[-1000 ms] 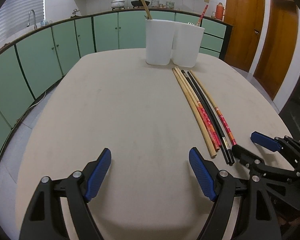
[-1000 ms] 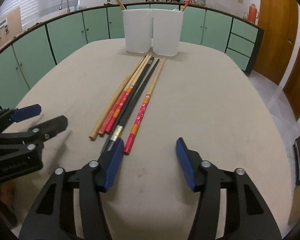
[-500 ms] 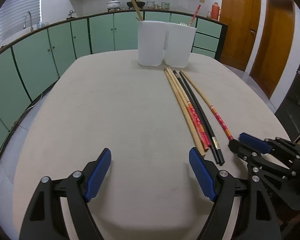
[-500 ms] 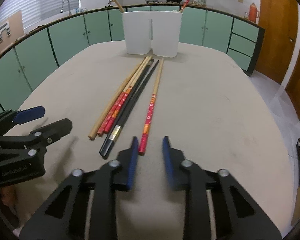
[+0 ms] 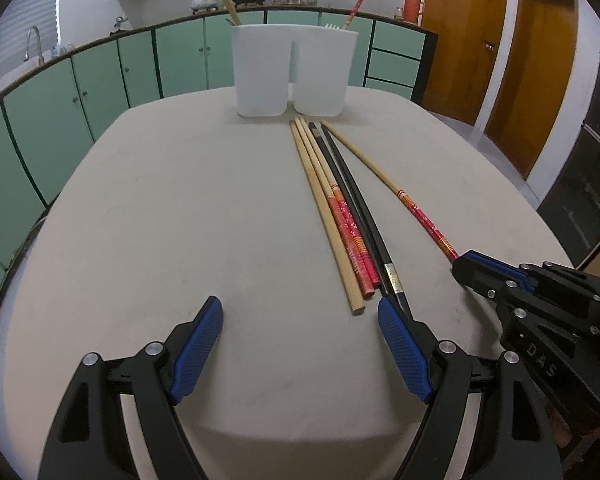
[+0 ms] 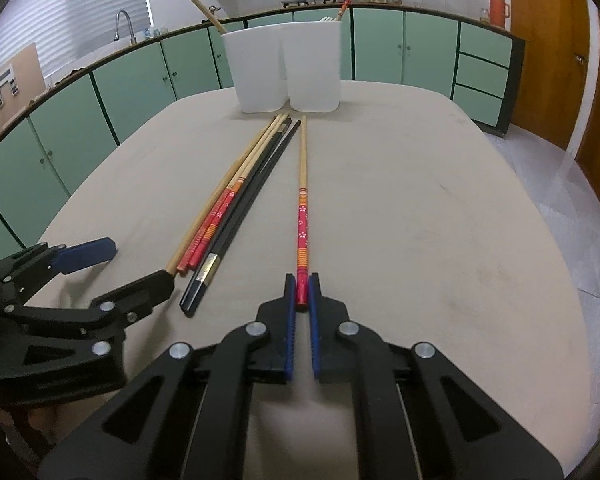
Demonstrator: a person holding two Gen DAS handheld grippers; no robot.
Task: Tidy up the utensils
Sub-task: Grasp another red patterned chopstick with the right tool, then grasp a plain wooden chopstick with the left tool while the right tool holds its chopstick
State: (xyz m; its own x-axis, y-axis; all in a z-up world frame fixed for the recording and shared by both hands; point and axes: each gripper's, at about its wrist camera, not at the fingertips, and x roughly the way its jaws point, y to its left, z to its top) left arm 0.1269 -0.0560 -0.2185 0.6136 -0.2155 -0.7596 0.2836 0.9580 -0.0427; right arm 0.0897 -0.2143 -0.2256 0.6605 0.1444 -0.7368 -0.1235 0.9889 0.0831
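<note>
Several chopsticks lie in a bundle on the beige table: plain wooden, red-patterned and black ones. One red-patterned chopstick lies apart to the right of the bundle. My right gripper is closing on that chopstick's red near end, pads pressing on both sides. My left gripper stands open just above the table, with nothing between its fingers and its right finger at the bundle's near ends. A white two-compartment holder stands at the table's far side, a chopstick in each compartment.
Green kitchen cabinets and a counter with pots run behind the table. Wooden doors stand at the right. The table's rounded edge drops off on the left and right.
My right gripper went from open to shut on the single red-patterned chopstick, which now points straight at the holder. My left gripper moved right, toward the bundle's near ends.
</note>
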